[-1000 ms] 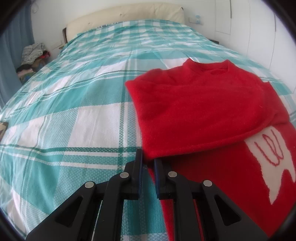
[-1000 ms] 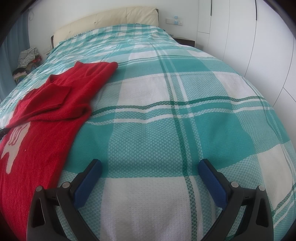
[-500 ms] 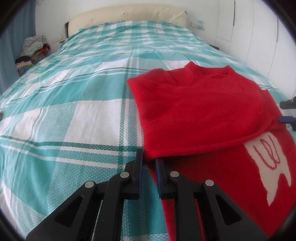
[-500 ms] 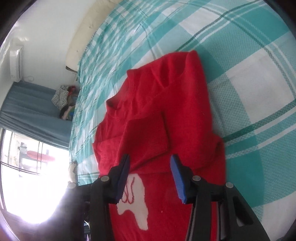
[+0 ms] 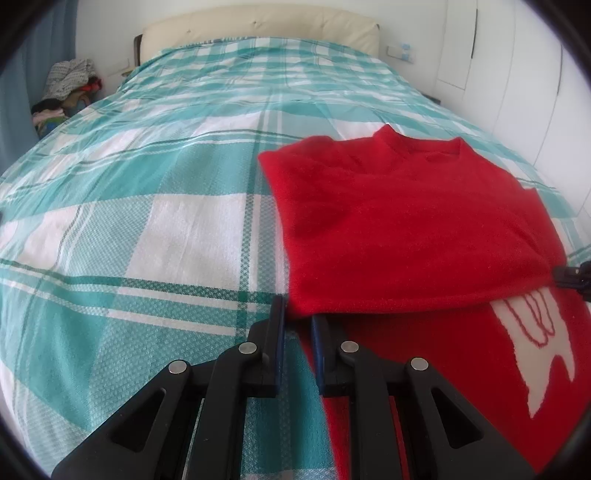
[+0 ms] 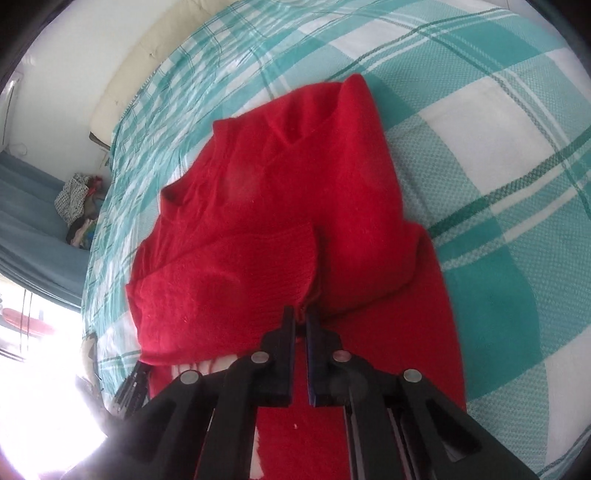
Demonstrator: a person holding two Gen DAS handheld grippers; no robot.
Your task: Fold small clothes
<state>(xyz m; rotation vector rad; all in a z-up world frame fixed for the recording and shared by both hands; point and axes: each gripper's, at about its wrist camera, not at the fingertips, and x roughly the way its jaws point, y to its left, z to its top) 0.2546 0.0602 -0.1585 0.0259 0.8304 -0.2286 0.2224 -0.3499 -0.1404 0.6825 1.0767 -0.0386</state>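
Note:
A red sweater (image 5: 406, 229) with a white tooth-shaped patch (image 5: 535, 354) lies on the plaid bedspread (image 5: 166, 221), one sleeve folded across its chest. My left gripper (image 5: 297, 321) sits at the near left corner of that fold. Its jaws are opening, and the corner lies loose between the fingertips. In the right wrist view my right gripper (image 6: 301, 314) is shut on the ribbed sleeve cuff (image 6: 288, 266) in the middle of the sweater (image 6: 332, 177). The right gripper (image 5: 570, 277) also shows at the right edge of the left wrist view. The left gripper (image 6: 131, 384) appears at the lower left of the right wrist view.
The teal and white bedspread stretches back to a cream headboard (image 5: 258, 26). A pile of clothes (image 5: 66, 88) lies beside the bed by a blue curtain. White wardrobe doors (image 5: 517, 55) stand along the right side. Bright window glare fills the lower left of the right wrist view.
My right gripper swung from bare bedspread over onto the sweater, rolled, and its wide jaws closed on the sleeve cuff. The gap between my left jaws widened slightly; the left hand stayed put.

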